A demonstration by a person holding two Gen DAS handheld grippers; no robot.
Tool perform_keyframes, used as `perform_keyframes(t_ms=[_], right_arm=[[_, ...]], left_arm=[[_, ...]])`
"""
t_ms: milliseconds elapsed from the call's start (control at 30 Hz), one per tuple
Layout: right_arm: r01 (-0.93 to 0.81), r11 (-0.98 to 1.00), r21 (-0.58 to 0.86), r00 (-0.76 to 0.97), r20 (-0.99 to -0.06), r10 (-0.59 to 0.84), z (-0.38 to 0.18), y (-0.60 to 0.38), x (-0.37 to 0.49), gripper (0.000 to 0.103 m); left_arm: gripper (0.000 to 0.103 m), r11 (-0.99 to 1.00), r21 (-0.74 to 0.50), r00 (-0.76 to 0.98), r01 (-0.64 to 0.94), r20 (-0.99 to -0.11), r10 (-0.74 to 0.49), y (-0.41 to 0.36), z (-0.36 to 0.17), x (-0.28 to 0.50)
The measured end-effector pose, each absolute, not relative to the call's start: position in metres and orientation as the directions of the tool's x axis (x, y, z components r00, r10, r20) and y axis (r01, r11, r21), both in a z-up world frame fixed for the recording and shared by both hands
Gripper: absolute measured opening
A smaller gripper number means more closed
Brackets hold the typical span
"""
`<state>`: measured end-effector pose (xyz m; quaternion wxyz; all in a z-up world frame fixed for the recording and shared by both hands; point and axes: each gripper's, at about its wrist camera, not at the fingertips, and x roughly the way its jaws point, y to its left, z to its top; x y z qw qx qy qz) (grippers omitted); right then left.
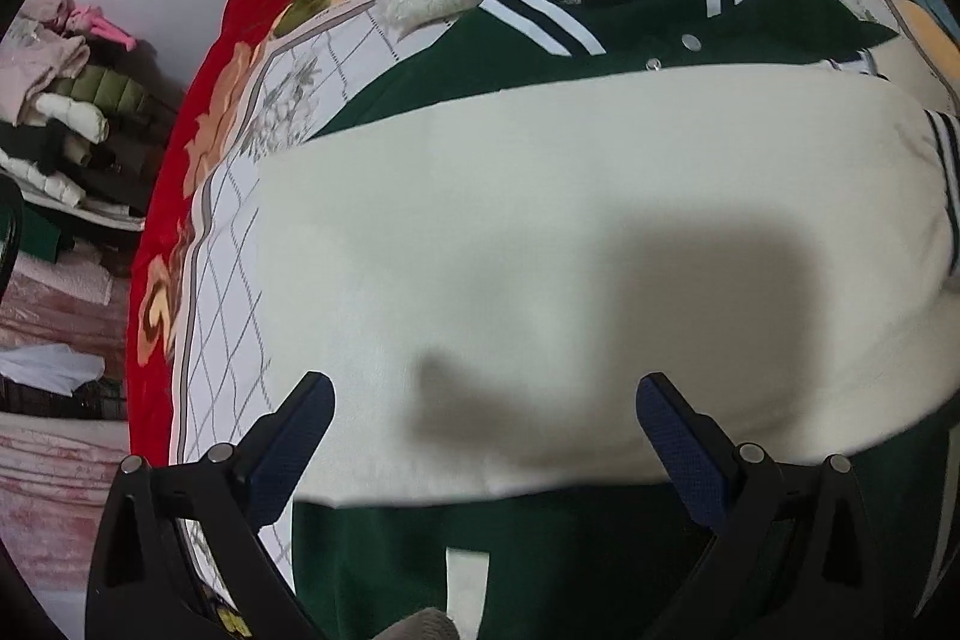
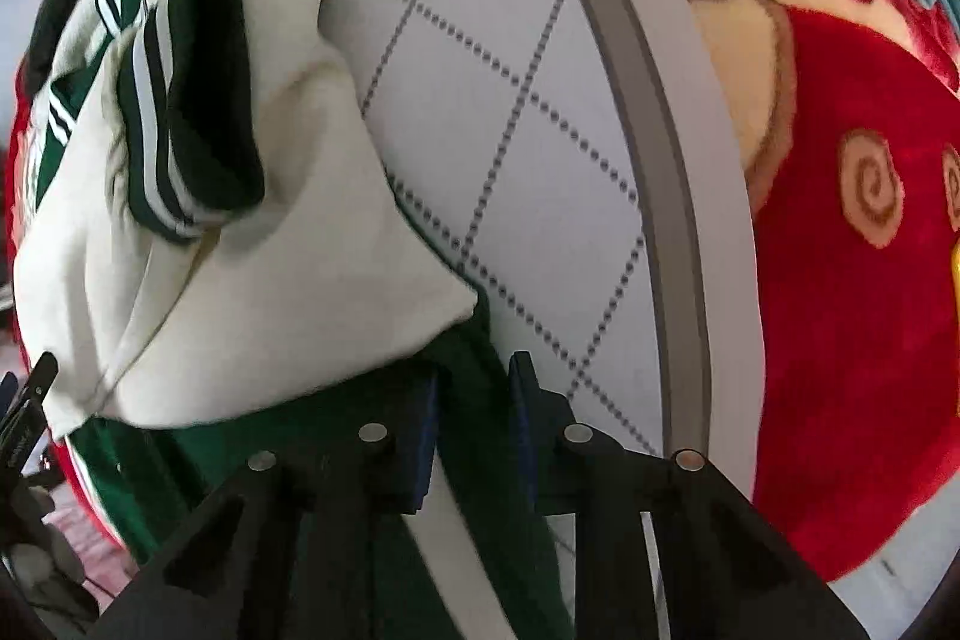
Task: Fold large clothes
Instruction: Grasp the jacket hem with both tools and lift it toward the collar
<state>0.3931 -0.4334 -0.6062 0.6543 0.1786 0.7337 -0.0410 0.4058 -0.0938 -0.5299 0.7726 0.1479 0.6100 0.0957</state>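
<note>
On the bed, over the quilted white sheet [image 2: 510, 148] and red floral blanket [image 2: 852, 340], I'm working a green varsity jacket [image 1: 480, 58]. Cream sleeve [image 1: 570, 250] is lying folded across the green body, striped cuff [image 2: 162, 130] sitting on top, so judging sleeves are in; hem-to-collar fold is not yet done. Left gripper [image 1: 485, 421] is hanging over the cream sleeve, tilted steeply down, jaws standing wide apart with nothing between them. Right gripper [image 2: 471, 436] is pointing almost straight down at the jacket's right edge, jaws drawn narrow with a green fabric fold running between them; reading that as a pinch on the jacket edge. Other folded clothes [image 1: 60, 112] are piling up off to the left.
</note>
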Motion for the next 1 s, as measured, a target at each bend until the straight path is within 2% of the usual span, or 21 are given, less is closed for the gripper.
perform_keyframes(t_ms=[67, 133, 233, 400, 433, 467, 500, 600, 667, 733, 800, 833, 867, 900, 933, 1000], right_arm=[[0.312, 0.921, 0.232, -0.079, -0.96, 0.269, -0.591, -0.443, 0.381, 0.036], [0.304, 0.916, 0.264, -0.091, -0.948, 0.303, -0.579, -0.451, 0.366, 0.041], [0.337, 0.897, 0.287, -0.172, -0.917, 0.359, -0.577, -0.466, 0.324, 0.041], [0.416, 0.846, 0.333, -0.3, -0.828, 0.473, -0.618, -0.473, 0.244, 0.041], [0.43, 0.833, 0.348, -0.294, -0.819, 0.493, -0.626, -0.475, 0.225, 0.032], [0.435, 0.831, 0.346, -0.27, -0.831, 0.487, -0.627, -0.477, 0.217, 0.015], [0.405, 0.863, 0.301, -0.257, -0.869, 0.423, -0.624, -0.477, 0.216, 0.006], [0.425, 0.889, 0.168, -0.201, -0.94, 0.274, -0.613, -0.495, 0.216, 0.0], [0.354, 0.933, 0.059, -0.251, -0.955, 0.156, -0.615, -0.505, 0.21, 0.0], [0.391, 0.917, 0.075, -0.268, -0.944, 0.191, -0.611, -0.512, 0.206, 0.0], [0.464, 0.859, 0.215, -0.202, -0.919, 0.339, -0.592, -0.521, 0.205, 0.006], [0.476, 0.84, 0.259, -0.168, -0.911, 0.376, -0.583, -0.529, 0.204, 0.022], [0.485, 0.828, 0.283, -0.141, -0.909, 0.393, -0.577, -0.532, 0.203, 0.048], [0.496, 0.812, 0.308, -0.122, -0.901, 0.416, -0.575, -0.535, 0.201, 0.059], [0.516, 0.787, 0.337, -0.113, -0.884, 0.453, -0.579, -0.538, 0.199, 0.067], [0.569, 0.716, 0.406, -0.122, -0.819, 0.561, -0.602, -0.543, 0.193, 0.067]], left_arm=[[0.103, 0.939, 0.342, 0.227, 0.033, -0.917, 0.327, -0.094, -0.525, 0.393], [0.103, 0.938, 0.345, 0.201, 0.04, -0.922, 0.331, -0.093, -0.521, 0.373], [0.103, 0.937, 0.342, 0.148, 0.069, -0.932, 0.33, -0.092, -0.523, 0.336], [0.103, 0.935, 0.334, 0.069, 0.119, -0.942, 0.327, -0.09, -0.553, 0.282], [0.103, 0.934, 0.333, 0.063, 0.127, -0.943, 0.327, -0.091, -0.561, 0.274], [0.103, 0.932, 0.336, 0.064, 0.138, -0.942, 0.331, -0.09, -0.568, 0.267], [0.103, 0.927, 0.343, 0.063, 0.152, -0.939, 0.337, -0.09, -0.575, 0.262], [0.103, 0.928, 0.332, 0.054, 0.167, -0.943, 0.328, -0.085, -0.591, 0.248], [0.103, 0.932, 0.325, 0.05, 0.163, -0.946, 0.321, -0.084, -0.589, 0.246], [0.103, 0.939, 0.309, 0.063, 0.151, -0.951, 0.303, -0.082, -0.576, 0.248], [0.103, 0.951, 0.285, 0.1, 0.122, -0.957, 0.274, -0.082, -0.557, 0.251], [0.103, 0.954, 0.276, 0.113, 0.116, -0.958, 0.264, -0.083, -0.551, 0.252], [0.103, 0.956, 0.27, 0.121, 0.113, -0.959, 0.256, -0.086, -0.547, 0.251], [0.103, 0.958, 0.263, 0.124, 0.111, -0.961, 0.249, -0.089, -0.545, 0.251], [0.103, 0.961, 0.255, 0.125, 0.109, -0.962, 0.241, -0.092, -0.545, 0.249], [0.103, 0.964, 0.243, 0.124, 0.107, -0.965, 0.23, -0.1, -0.545, 0.246]])
